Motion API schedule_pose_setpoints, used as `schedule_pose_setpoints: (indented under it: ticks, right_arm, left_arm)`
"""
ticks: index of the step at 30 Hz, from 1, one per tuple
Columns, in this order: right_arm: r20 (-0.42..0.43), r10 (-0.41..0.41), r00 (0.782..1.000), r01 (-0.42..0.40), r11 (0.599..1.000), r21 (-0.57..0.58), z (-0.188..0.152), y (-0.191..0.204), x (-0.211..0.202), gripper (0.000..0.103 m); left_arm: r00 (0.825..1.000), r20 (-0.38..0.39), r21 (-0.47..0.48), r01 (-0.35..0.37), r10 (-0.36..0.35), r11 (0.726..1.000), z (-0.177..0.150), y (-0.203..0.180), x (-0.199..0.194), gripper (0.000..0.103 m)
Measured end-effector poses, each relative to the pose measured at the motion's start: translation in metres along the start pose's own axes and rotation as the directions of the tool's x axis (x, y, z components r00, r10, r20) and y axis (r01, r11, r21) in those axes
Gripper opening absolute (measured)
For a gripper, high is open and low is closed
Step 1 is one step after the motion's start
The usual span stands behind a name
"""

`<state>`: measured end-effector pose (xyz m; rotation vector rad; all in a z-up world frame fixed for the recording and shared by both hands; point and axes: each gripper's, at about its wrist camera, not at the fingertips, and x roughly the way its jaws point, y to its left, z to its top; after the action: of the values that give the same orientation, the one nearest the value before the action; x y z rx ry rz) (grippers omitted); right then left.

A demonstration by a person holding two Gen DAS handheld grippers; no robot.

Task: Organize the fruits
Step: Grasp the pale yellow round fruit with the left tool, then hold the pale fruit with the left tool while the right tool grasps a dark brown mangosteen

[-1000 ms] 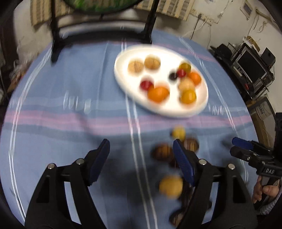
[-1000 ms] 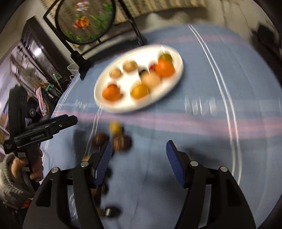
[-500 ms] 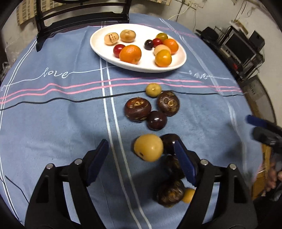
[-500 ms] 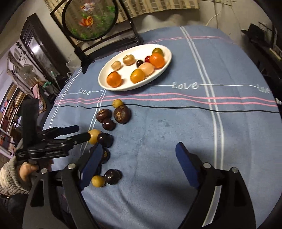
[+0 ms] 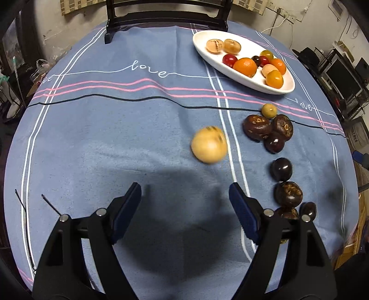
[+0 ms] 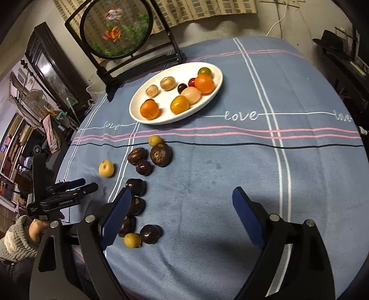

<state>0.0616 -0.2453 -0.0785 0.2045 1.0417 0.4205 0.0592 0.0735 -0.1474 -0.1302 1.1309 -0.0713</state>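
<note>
A white oval plate [image 5: 244,78] [image 6: 161,117] holds several fruits: oranges, cherry tomatoes, pale round ones. On the blue cloth lie several dark brown chestnut-like fruits [image 5: 257,127] [image 6: 161,154], a small yellow-green fruit [image 5: 269,110] [image 6: 155,140] and another by the near edge [image 6: 132,240]. A pale yellow round fruit [image 5: 209,144] [image 6: 106,168] lies loose and blurred ahead of my left gripper [image 5: 185,203], which is open and empty. My right gripper [image 6: 182,207] is open and empty above the cloth, right of the dark fruits.
A black chair back [image 5: 166,18] stands at the table's far side. A round fish picture on a black stand [image 6: 115,30] stands behind the plate. The left gripper shows in the right wrist view [image 6: 69,191]. Shelves and clutter surround the table.
The left gripper has swung left, so the fruits now sit to its right. The pale yellow fruit has rolled left, away from the dark fruits. The right gripper barely moved.
</note>
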Motion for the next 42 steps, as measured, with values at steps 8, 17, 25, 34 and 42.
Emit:
schedule_pose_setpoints:
  ticks: [8, 17, 25, 34, 42]
  right_arm:
    - [-0.018, -0.010, 1.000, 0.010, 1.000, -0.001, 0.000, -0.003, 0.002, 0.090]
    - [-0.027, -0.025, 0.999, 0.026, 0.999, 0.043, -0.003, -0.015, 0.004, 0.090]
    - [-0.064, -0.020, 0.998, 0.023, 0.999, 0.049, -0.001, -0.017, 0.016, 0.090]
    - [-0.082, -0.056, 0.995, 0.038, 0.977, -0.212, 0.023, 0.024, 0.066, 0.077]
    - [-0.115, -0.100, 0.988, 0.064, 0.959, -0.278, 0.051, 0.037, 0.116, 0.074]
  left_arm:
    - [0.998, 0.022, -0.030, 0.060, -0.060, 0.998, 0.028, -0.010, 0.016, 0.075]
    - [0.998, -0.013, 0.042, 0.068, -0.067, 0.997, 0.049, -0.036, 0.042, 0.054]
    - [0.996, -0.005, 0.013, 0.090, -0.090, 0.996, 0.049, -0.026, 0.047, 0.040]
    - [0.997, -0.002, -0.017, 0.080, -0.080, 0.997, 0.031, -0.016, 0.035, 0.040]
    - [0.999, 0.012, -0.006, 0.041, -0.040, 0.999, 0.023, -0.019, 0.033, 0.040]
